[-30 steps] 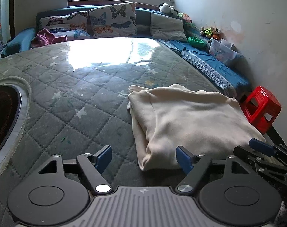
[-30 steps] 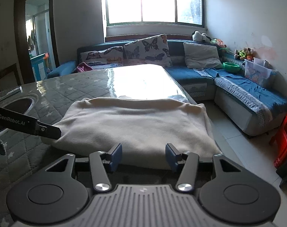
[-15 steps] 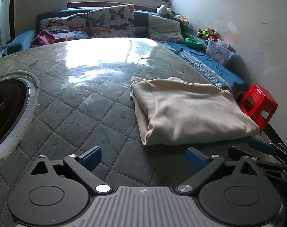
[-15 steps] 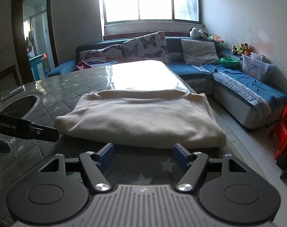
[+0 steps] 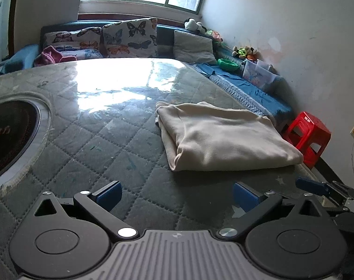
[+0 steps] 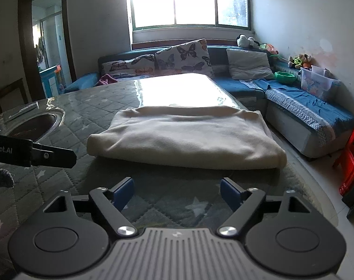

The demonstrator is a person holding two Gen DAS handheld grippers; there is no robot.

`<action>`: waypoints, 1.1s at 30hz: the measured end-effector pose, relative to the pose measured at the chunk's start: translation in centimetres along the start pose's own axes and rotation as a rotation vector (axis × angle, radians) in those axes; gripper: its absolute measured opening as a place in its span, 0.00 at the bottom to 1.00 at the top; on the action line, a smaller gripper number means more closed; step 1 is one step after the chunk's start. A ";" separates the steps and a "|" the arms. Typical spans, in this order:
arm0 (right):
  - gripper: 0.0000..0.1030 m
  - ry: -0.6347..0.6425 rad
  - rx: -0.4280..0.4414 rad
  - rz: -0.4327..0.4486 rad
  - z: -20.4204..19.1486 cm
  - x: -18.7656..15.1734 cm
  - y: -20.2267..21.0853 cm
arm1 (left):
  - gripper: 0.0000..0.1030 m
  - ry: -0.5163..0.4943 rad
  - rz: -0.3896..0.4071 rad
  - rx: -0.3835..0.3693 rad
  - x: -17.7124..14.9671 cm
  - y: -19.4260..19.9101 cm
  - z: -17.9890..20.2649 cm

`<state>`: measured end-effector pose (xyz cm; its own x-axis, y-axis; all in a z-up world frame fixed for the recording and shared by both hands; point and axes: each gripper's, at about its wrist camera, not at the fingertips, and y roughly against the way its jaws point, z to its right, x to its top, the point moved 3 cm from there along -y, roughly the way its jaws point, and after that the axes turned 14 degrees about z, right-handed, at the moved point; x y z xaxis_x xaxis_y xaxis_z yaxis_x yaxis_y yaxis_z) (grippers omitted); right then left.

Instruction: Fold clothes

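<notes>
A cream garment point(image 5: 225, 137) is lying folded into a thick rectangle on the quilted table point(image 5: 121, 140), close to the table's right edge and short of its near edge. The left gripper point(image 5: 177, 194) is hanging over the near edge with its blue pads spread wide, holding nothing. The right gripper point(image 6: 177, 192) is hovering just in front of the bundle, fingers likewise parted and empty, not touching the cloth. The fabric is looking soft and fleecy, light but floppy, so the layers will probably be sliding apart if lifted from one point. I would be pinching both near corners of the stack, through all layers, where the rounded fold is bulging toward the grippers.
</notes>
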<state>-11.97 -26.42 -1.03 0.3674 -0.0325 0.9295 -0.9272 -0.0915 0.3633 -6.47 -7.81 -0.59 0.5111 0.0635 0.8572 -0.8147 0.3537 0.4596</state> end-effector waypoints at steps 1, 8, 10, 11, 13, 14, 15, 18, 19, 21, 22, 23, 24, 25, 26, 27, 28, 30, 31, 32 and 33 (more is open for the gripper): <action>0.86 -0.002 -0.003 0.001 0.0 0.0 0.1 | 1.00 0.004 -0.002 0.001 -0.1 0.1 -0.1; 0.91 -0.012 -0.015 0.014 -0.2 -0.3 1.1 | 1.00 -0.008 -0.016 0.009 -1.0 0.6 0.3; 0.91 -0.017 -0.017 0.017 -0.2 -0.4 1.3 | 1.00 -0.010 -0.017 0.008 -1.2 0.8 0.4; 0.93 -0.018 -0.017 0.018 -0.3 -0.5 1.5 | 1.00 -0.010 -0.016 0.007 -1.3 0.9 0.4; 0.96 -0.021 -0.019 0.023 -0.4 -0.8 1.7 | 1.00 -0.009 -0.013 0.005 -1.6 1.3 0.5; 0.96 -0.022 -0.020 0.025 -0.4 -0.9 1.9 | 1.00 -0.009 -0.012 0.005 -1.7 1.4 0.6; 0.96 -0.024 -0.020 0.027 -0.5 -1.0 2.0 | 1.00 -0.011 -0.011 0.005 -1.8 1.6 0.6; 0.97 -0.033 -0.016 0.034 -0.6 -1.3 2.4 | 1.00 -0.020 -0.007 0.006 -2.2 2.1 0.8; 0.98 -0.035 -0.015 0.035 -0.6 -1.4 2.5 | 1.00 -0.020 -0.006 0.006 -2.4 2.2 0.8; 1.00 -0.037 -0.017 0.042 -0.8 -1.7 2.8 | 1.00 -0.017 -0.005 0.005 -2.7 2.5 0.8; 1.00 -0.037 -0.018 0.045 -0.9 -1.9 3.0 | 1.00 -0.016 -0.004 0.005 -2.9 2.6 0.8; 1.00 -0.037 -0.019 0.049 -0.9 -2.0 3.1 | 1.00 -0.016 -0.003 0.007 -3.1 2.7 0.8; 1.00 -0.039 -0.019 0.051 -1.0 -2.2 3.3 | 1.00 -0.017 -0.003 0.009 -3.3 2.9 0.9; 1.00 -0.041 -0.018 0.053 -1.1 -2.3 3.4 | 1.00 -0.018 -0.003 0.011 -3.5 3.0 0.9; 1.00 -0.043 -0.017 0.060 -1.1 -2.3 3.5 | 1.00 -0.019 -0.004 0.012 -3.6 3.1 0.9; 1.00 -0.045 -0.016 0.068 -1.1 -2.4 3.7 | 1.00 -0.021 -0.004 0.014 -3.8 3.2 0.9; 1.00 -0.047 -0.016 0.074 -1.0 -2.4 3.9 | 1.00 -0.024 -0.003 0.015 -3.9 3.3 1.0; 1.00 -0.051 -0.017 0.085 -1.0 -2.4 4.2 | 1.00 -0.029 0.001 0.016 -4.0 3.5 1.2; 1.00 -0.053 -0.018 0.090 -1.0 -2.4 4.3 | 1.00 -0.032 0.004 0.017 -4.1 3.6 1.3; 1.00 -0.055 -0.020 0.098 -1.0 -2.3 4.5 | 1.00 -0.033 0.007 0.016 -4.1 3.7 1.4; 1.00 -0.054 -0.022 0.106 -1.0 -2.2 4.6 | 1.00 -0.033 0.010 0.016 -4.1 3.8 1.5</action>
<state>-17.15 -25.77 -1.36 0.2699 -0.0943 0.9582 -0.9622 -0.0628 0.2649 -12.11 -8.11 -1.99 0.4934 0.0357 0.8690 -0.8243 0.3382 0.4541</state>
